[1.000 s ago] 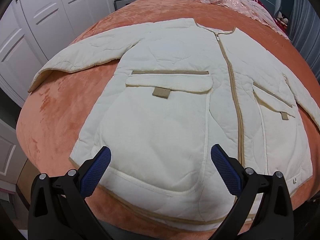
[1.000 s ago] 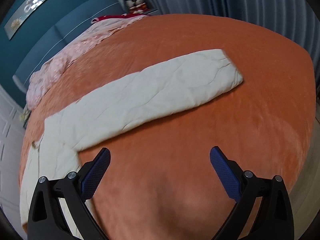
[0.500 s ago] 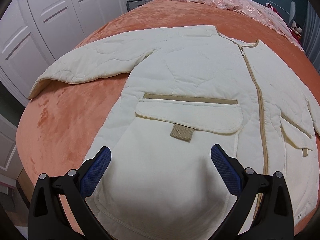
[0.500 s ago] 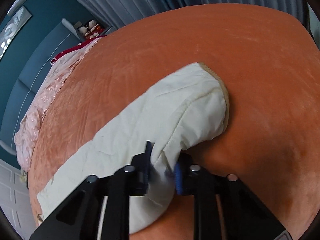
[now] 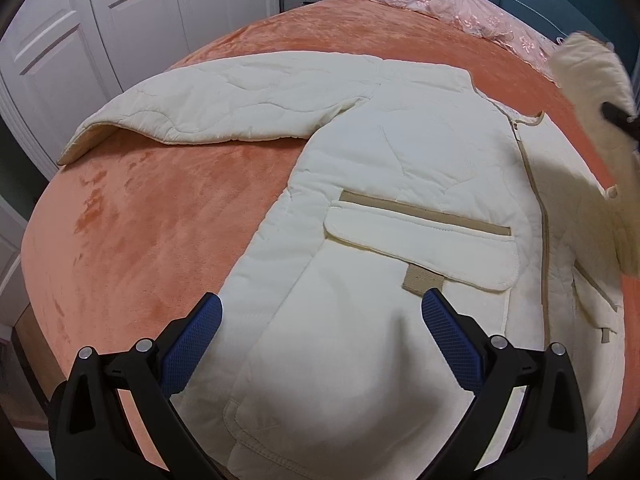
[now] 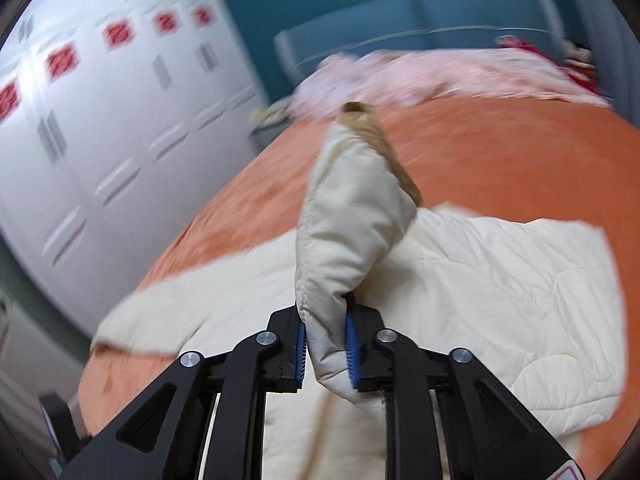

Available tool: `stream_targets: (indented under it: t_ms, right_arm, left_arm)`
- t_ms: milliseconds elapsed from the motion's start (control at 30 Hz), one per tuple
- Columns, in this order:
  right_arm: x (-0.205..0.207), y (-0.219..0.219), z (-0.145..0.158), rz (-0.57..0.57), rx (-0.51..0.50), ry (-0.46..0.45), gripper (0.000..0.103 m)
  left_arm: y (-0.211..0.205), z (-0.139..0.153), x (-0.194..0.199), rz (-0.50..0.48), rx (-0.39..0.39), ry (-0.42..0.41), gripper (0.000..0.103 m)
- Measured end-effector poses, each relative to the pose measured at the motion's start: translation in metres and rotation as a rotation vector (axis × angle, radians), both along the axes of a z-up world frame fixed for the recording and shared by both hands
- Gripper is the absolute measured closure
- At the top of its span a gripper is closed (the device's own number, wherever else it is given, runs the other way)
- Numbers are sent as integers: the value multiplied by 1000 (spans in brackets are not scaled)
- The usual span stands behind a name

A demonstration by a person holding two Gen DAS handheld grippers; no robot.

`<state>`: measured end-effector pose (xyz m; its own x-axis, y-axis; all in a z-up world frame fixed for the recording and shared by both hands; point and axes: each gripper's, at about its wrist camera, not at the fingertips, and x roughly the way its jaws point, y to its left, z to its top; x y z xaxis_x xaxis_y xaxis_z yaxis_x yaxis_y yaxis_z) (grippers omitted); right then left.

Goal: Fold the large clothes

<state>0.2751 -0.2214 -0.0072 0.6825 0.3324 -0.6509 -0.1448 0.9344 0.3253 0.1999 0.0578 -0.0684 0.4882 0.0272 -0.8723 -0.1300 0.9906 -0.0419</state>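
A cream quilted jacket (image 5: 400, 184) with tan zipper trim and flap pockets lies face up on an orange bedspread (image 5: 160, 232). Its one sleeve (image 5: 224, 112) stretches out to the left. My left gripper (image 5: 320, 320) is open and empty, hovering over the jacket's lower front near the pocket (image 5: 420, 248). My right gripper (image 6: 326, 354) is shut on the other sleeve (image 6: 352, 216) near its tan cuff and holds it up above the jacket body (image 6: 500, 280). That lifted sleeve also shows in the left wrist view (image 5: 584, 68) at the upper right.
White wardrobe doors (image 5: 80, 40) stand close along the bed's left side. A pink quilt (image 5: 440, 4) is bunched at the head of the bed before a blue headboard (image 6: 440, 16). The bed's near left edge (image 5: 36, 320) drops to the floor.
My right gripper has lifted the gripped sleeve off the bed and swung it over the jacket body. My left gripper has moved forward and left over the jacket, still open.
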Motion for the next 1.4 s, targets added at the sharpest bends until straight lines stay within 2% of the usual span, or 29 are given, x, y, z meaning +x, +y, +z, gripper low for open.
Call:
stream_targets:
  t_ms: [67,167,233,333,467,567,633,667,700,733,767,800,867,900,933,967,1000,1067,1133,1200,1233,1333,1400]
  right_arm:
    - [0,42,-23,83,-43,58,70]
    - [-17,66,-35,119,-70,56,67]
    - [-33,56,-35,71,-48,43,50]
    - [-51,15,-40,-50,35,65,45]
    - [-82,-68,-59,-257,89,140,45]
    - [-93,-124,-74,-405,165,182,44]
    - [-98,-157,-84,-487,237,187,44]
    - [-98,-170,-88,-517,266,193,44]
    - [-96,-183,-95,-546,307,202,44]
    - [-93,-192,-100,-568,343,207,44]
    - [-90,-200,-104,-590,377,208,44]
    - [-86,-209,-108,-608,408,207,44]
    - [-74,-220,-113,-647,445,205,44]
    - [-68,-225,-114,-660,467,195,47]
    - [-62,-227,-113,-672,481,186,62]
    - [-54,-230,-111,-678,492,185,71]
    - [-47,-232,-107,-674,507,175,90]
    - [-45,-229,-85,-658,513,83,91]
    - [-47,-214,-60,-607,409,-2,92]
    - [-42,-196,-57,-571,262,-8,93]
    - [-36,-190,-66,-562,211,35,94]
    - [-28,-187,-102,-576,161,157,95]
    - [-26,-185,-113,-576,134,172,95]
  left_arm:
    - [9,1,3,11,-49,1,5]
    - [18,3,12,19,-170,0,5]
    - [17,4,21,14,-253,-7,5]
    - [4,-1,45,-10,-364,13,5]
    - [-26,-18,75,-16,-510,69,5]
    - [-45,-28,89,1,-558,96,6]
    - [-52,-30,94,15,-580,95,15]
    - [-53,-29,97,27,-578,95,31]
    - [-54,-27,100,30,-570,97,57]
    - [-56,-25,104,28,-551,101,69]
    - [-56,-22,108,21,-534,95,87]
    - [-54,-16,112,12,-529,79,92]
    - [-49,0,122,-12,-505,28,96]
    - [-48,11,127,-24,-482,-11,96]
    - [-46,24,133,-38,-460,-51,97]
    - [-44,35,138,-48,-436,-88,97]
    - [-43,47,143,-62,-419,-128,97]
    - [-41,65,149,-85,-381,-195,97]
    - [-40,69,152,-101,-312,-235,97]
    - [-44,52,156,-109,-222,-213,97]
    - [-45,36,158,-105,-189,-180,97]
    - [-43,-16,159,-98,-142,-70,97]
    - [-43,-36,155,-101,-124,-60,97]
